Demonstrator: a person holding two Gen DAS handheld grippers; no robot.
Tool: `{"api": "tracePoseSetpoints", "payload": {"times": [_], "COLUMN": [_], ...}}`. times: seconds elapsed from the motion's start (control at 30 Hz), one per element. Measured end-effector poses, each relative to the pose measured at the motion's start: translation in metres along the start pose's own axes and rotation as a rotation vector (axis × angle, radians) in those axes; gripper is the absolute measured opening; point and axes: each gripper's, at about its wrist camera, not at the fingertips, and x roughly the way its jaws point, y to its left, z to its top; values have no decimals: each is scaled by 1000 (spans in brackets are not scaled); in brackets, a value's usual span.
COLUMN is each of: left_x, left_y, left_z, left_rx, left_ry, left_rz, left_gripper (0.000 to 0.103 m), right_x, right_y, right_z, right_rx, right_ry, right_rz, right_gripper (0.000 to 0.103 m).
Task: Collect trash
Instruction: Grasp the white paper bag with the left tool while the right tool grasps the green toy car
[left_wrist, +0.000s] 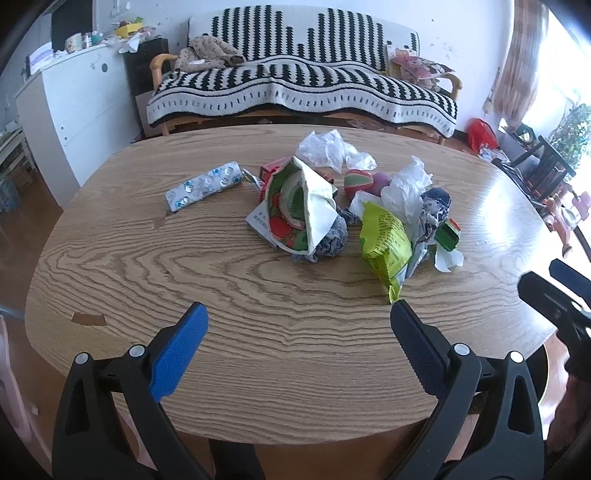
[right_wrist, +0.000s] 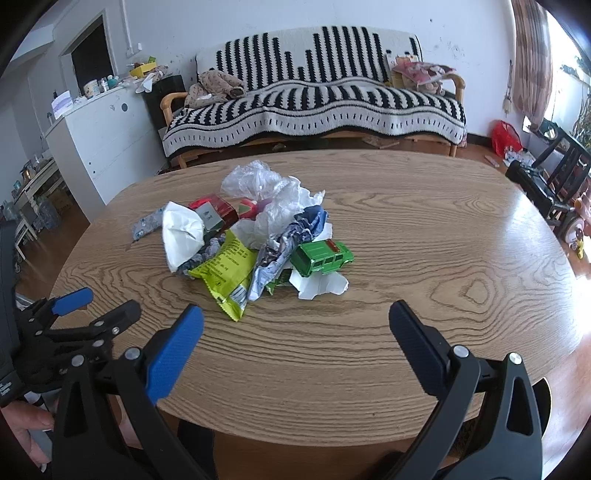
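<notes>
Left hand-held gripper (left_wrist: 299, 314) spread wide, holding nothing, hovering over the near edge of the wooden counter (left_wrist: 184, 266). Right hand-held gripper (right_wrist: 295, 317) likewise released and empty, at the near edge, just right of the left one.

Trash sits in one loose pile mid-counter, slightly toward the far side. Yellow-green snack wrapper (left_wrist: 384, 236) is the nearest piece; its tail points at the left gripper's right finger. Thin foil-like film, very light, likely slippery and crackly; best pinched flat across the free near end, where nothing overlaps it. Crumpled white tissue (right_wrist: 183, 232) on the left of the pile: soft, compressible, any bulge will do. Clear plastic bags (left_wrist: 325, 147) at the far side: flimsy, would drag neighbours if snagged. Blue-and-white crumpled wrapper (right_wrist: 295, 229) lies in the middle, partly under a green toy car (right_wrist: 321, 256). The car is rigid, probably not trash; pulling paper from under it could roll it away. A torn white paper scrap (right_wrist: 319, 286) lies beneath the car on the near side. A fruit-print paper carton (left_wrist: 291, 206), flattened and stiffish, leans at pile left; grip its edge. A blister pill strip (left_wrist: 205, 184) lies alone, further left, flat on the wood; hard to get under, so slide it or pinch an end.

Nothing collected yet, by the look of it; no bin is visible.
</notes>
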Motion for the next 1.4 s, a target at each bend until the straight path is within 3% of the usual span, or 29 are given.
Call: {"api": "tracePoseSetpoints", "payload": {"times": [0.17,0.3,0.43,0.6,0.8,0.87,0.9,0.93,1.1,1.4], "left_x": [18,55,90,106,121,125,127,127,113,65], "left_y": [12,23,24,20,13,11,10,10,6,8], "left_z": [19,42,57,69,76,78,78,78,80,79], "left_rx": [-40,-103,-79,-55,-53,-38,-32,-30,0,41], "left_ry": [13,43,41,15,27,26,32,38,8,-69], "left_rz": [-37,-72,-55,-110,-161,-149,-137,-131,-143,-113], "left_gripper": [97,97,97,97,96,87,75,70,63,63], "right_x": [31,64,100,128,157,160,161,161,145,95], "right_y": [-19,-37,-52,-59,-71,-71,-69,-67,-50,-64], "right_z": [17,27,28,30,35,36,38,38,38,43], "right_rx": [46,66,71,19,79,77,65,58,-23,-13], "right_ry": [42,79,137,135,153,155,154,158,116,37], "right_rz": [19,59,89,123,236,246,255,266,238,206], "right_gripper": [97,97,95,95,95,92,84,78,77,77]}}
